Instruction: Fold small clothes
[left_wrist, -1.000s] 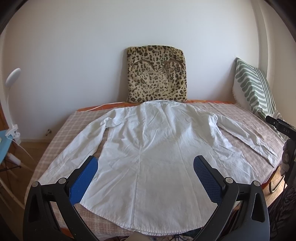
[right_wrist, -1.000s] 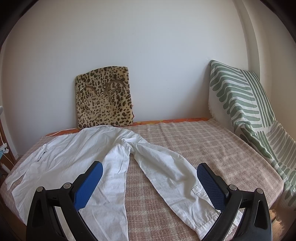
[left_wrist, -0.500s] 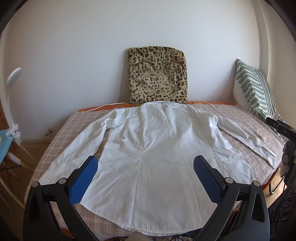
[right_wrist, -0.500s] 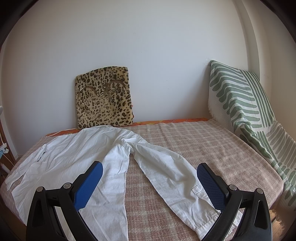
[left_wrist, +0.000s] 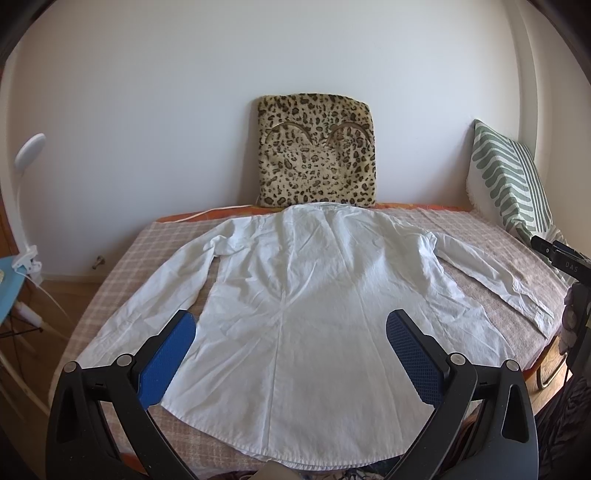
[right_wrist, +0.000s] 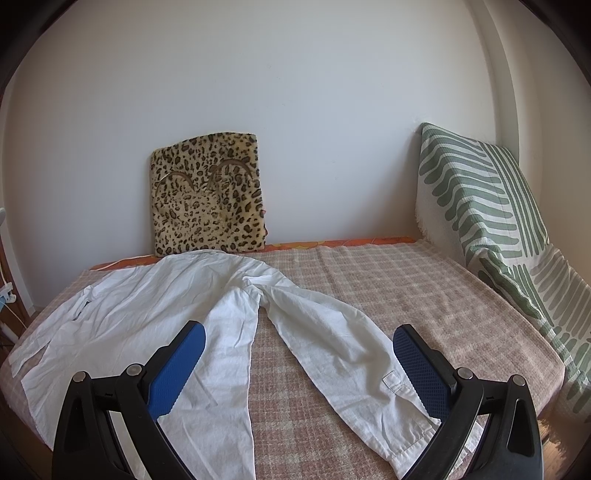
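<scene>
While the white shirt (left_wrist: 295, 314) is lying spread flat, both grippers are hovering above it.
The left gripper (left_wrist: 290, 328) is gaping wide, empty; the right gripper (right_wrist: 297, 343) likewise, over a sleeve (right_wrist: 351, 354).

The left gripper (left_wrist: 290, 332) sits a little lower than before, so the shirt (left_wrist: 295, 314) shows slightly higher in its view. The right view shows no change.

One white shirt (left_wrist: 295, 310) with two long sleeves lay on one bed (right_wrist: 406, 288); two cushions leaned on the wall, one leopard-print cushion (left_wrist: 317, 151) and one green-striped cushion (right_wrist: 480, 199); one white lamp (left_wrist: 27, 151) stood beside the bed; two grippers, left gripper (left_wrist: 291, 354) and right gripper (right_wrist: 295, 365), each showed two blue fingers (right_wrist: 177, 369)
</scene>
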